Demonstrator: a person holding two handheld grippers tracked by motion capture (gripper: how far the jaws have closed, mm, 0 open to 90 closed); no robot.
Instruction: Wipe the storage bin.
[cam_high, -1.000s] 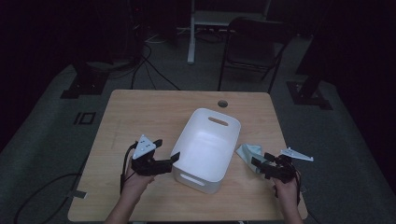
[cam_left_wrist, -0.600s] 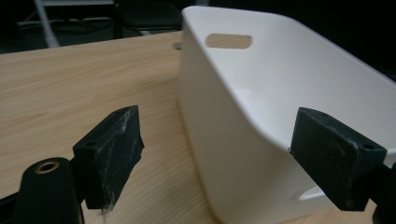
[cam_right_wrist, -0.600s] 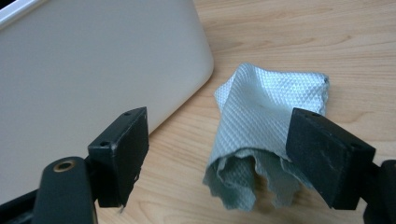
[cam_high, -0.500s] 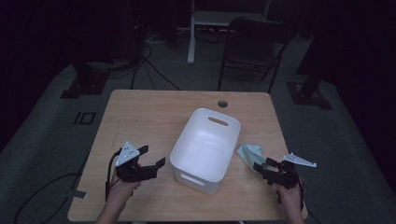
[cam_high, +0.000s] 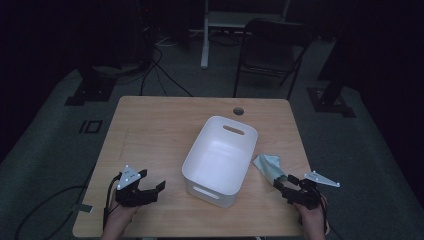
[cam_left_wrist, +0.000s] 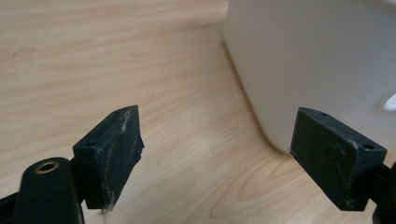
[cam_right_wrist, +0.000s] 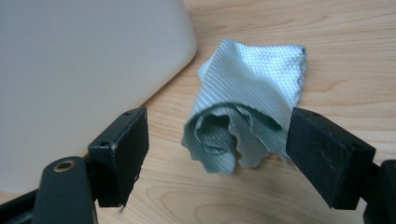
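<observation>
A white plastic bin (cam_high: 220, 160) stands in the middle of the wooden table (cam_high: 160, 130), with nothing visible inside it. A crumpled pale green cloth (cam_high: 267, 166) lies on the table just right of the bin. My right gripper (cam_high: 284, 181) is low at the near right, open. In the right gripper view the cloth (cam_right_wrist: 243, 107) sits between the two jaws, its edge by the right pad (cam_right_wrist: 322, 149), and it is not squeezed. My left gripper (cam_high: 151, 180) is at the near left, open and holding nothing, pointing toward the bin's wall (cam_left_wrist: 317, 60).
A round cable hole (cam_high: 238, 110) sits at the table's far edge. A dark chair (cam_high: 272, 55) and stand legs are on the floor beyond the table. Cables trail on the floor at the left. Bare wood stretches left of the bin.
My left gripper has pulled away from the bin, moving left and down toward the near edge. The right gripper has shifted slightly toward the near edge. The cloth and bin stay put.
</observation>
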